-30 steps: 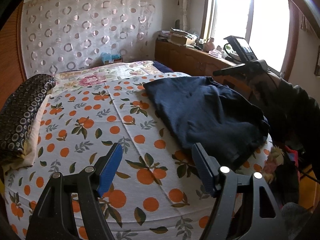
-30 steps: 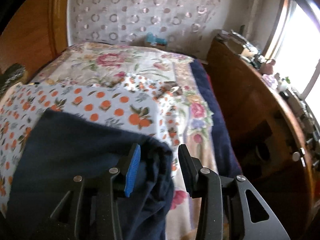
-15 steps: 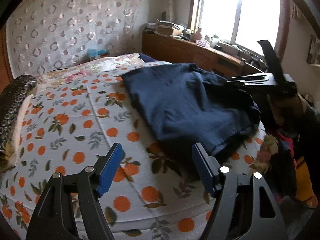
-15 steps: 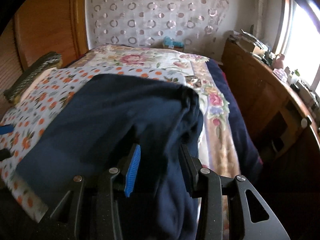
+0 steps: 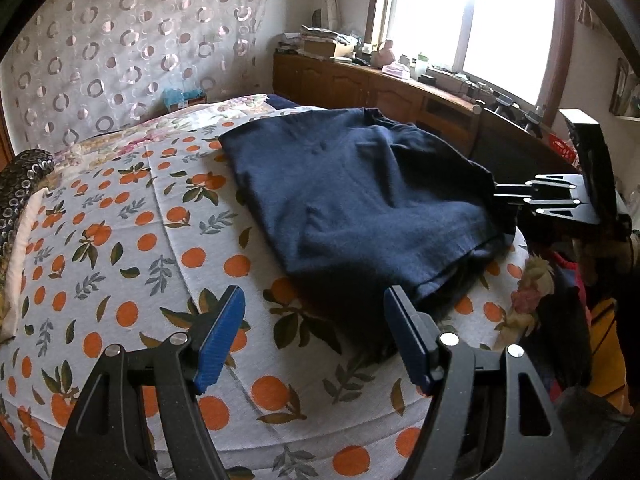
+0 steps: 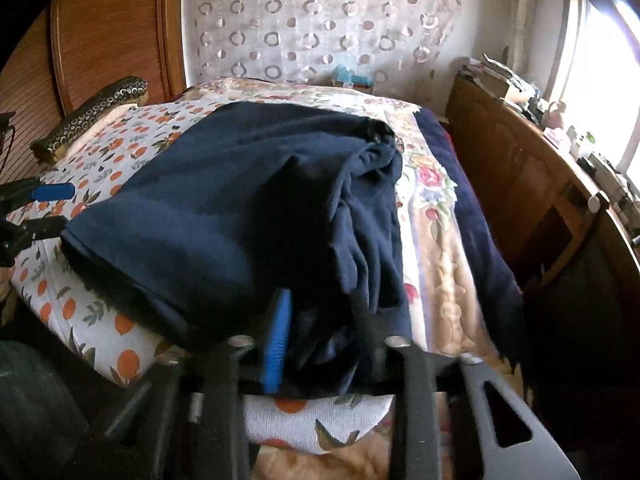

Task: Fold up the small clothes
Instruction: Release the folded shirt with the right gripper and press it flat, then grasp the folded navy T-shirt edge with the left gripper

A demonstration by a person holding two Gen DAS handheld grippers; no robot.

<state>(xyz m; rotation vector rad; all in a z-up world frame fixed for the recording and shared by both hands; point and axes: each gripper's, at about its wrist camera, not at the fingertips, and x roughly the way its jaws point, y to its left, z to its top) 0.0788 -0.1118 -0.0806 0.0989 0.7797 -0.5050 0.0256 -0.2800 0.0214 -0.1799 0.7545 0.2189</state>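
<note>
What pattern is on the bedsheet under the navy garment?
Oranges with green leaves on a white ground. The bedsheet shows best in the left wrist view, beside the navy garment.

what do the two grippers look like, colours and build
Both match. The left gripper has black frames with triangular cut-outs, silver pivot screws and ribbed blue pads. The right gripper has the same black frame, silver screws and a blue pad. No cables or markings visible.

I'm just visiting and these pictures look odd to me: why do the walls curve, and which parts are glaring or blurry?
Left wrist view: the fisheye lens bends the room's edges; the window is blown out white, and the navy garment throws a shadow on the orange-print bedspread. Right wrist view: the right gripper looks smeared and soft, and the window glares.
</note>
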